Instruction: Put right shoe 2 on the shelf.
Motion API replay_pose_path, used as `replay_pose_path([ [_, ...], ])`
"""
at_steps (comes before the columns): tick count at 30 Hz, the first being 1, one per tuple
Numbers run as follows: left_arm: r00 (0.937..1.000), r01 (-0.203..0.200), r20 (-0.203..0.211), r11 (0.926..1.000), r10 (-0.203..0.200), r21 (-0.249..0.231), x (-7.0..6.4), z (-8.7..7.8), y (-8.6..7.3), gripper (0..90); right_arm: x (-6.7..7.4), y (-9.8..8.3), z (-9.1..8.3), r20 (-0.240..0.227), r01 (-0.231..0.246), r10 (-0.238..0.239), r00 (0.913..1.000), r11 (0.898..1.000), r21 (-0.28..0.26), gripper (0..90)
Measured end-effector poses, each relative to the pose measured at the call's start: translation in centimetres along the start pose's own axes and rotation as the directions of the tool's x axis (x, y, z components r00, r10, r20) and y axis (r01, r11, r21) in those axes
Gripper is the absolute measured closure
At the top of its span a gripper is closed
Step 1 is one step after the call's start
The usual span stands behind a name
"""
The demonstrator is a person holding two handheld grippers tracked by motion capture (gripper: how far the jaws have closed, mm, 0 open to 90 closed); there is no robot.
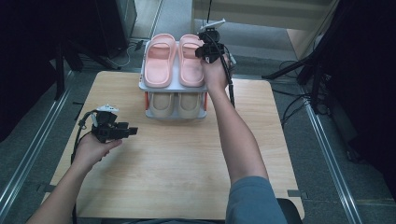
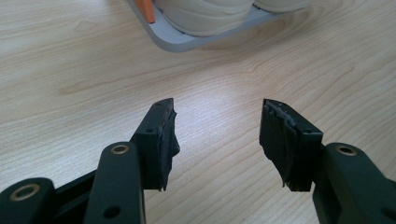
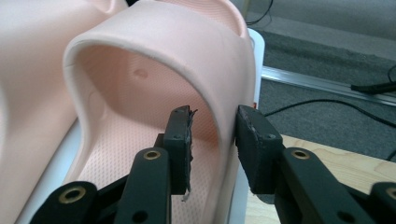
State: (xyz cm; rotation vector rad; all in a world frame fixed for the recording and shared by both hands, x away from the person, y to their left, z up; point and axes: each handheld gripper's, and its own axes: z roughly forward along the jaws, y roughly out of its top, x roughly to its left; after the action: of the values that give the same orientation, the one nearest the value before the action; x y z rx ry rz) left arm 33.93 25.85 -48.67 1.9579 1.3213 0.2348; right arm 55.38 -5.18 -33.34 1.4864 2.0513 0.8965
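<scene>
— So where is the right gripper [image 3: 212,135]?
— At the right pink slipper [image 1: 191,59] on the top shelf of the small rack [image 1: 173,88], beside its mate [image 1: 159,59]. One jaw sits inside the strap, the other outside; they straddle its wall, spread partway, with a gap on the inner side, so no pinch.
— And the left gripper [image 2: 217,140]?
— Low over the bare worktop [image 1: 177,154], jaws spread wide, nothing between them. Two beige slippers [image 1: 175,105] sit on the lower shelf.
</scene>
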Motion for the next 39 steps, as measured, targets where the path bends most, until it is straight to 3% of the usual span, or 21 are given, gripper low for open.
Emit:
replay_pose_path([
  [9, 1.0, -0.005, -0.001, 1.0, 0.005, 0.008, 0.0, 0.1, 0.0, 45.7, 0.7, -0.9, -1.0, -0.06, 0.025, -0.026, 0.9978, 0.999, -0.023, 60.8],
  [12, 1.0, -0.008, -0.002, 0.9999, 0.008, 0.009, 0.0, 0.1, 0.0, 45.7, 0.8, -1.2, -1.1, -0.058, 0.048, -0.05, 0.9971, 0.999, -0.023, 59.9],
  [25, 0.9999, -0.01, -0.006, 0.9999, 0.01, -0.006, -0.1, 0.1, 0.2, 45.7, -0.3, -2.3, -2.9, -0.112, 0.071, -0.077, 0.9907, 0.996, -0.058, 60.4],
  [27, 0.9999, -0.01, -0.007, 0.9999, 0.01, -0.009, -0.1, 0.1, 0.3, 45.7, -0.6, -2.6, -3.4, -0.136, 0.067, -0.076, 0.9878, 0.995, -0.072, 60.8],
  [31, 0.9998, -0.018, -0.003, 0.9998, 0.018, -0.009, -0.2, 0.3, 0.6, 45.7, -0.8, -2.9, -3.2, -0.157, 0.067, -0.075, 0.9847, 0.996, -0.057, 68.8],
  [34, 0.9995, -0.03, 0.003, 0.9995, 0.03, 0.001, -0.4, 0.6, 0.8, 45.7, -0.6, -3.2, -2.7, -0.189, 0.061, -0.068, 0.9797, 0.997, -0.043, 69.8],
  [39, 0.9995, -0.031, 0.008, 0.9995, 0.031, -0.002, -0.4, 0.8, 0.9, 45.7, -0.1, -3.4, -2.6, -0.183, 0.067, -0.074, 0.9803, 0.997, -0.045, 69.9],
])
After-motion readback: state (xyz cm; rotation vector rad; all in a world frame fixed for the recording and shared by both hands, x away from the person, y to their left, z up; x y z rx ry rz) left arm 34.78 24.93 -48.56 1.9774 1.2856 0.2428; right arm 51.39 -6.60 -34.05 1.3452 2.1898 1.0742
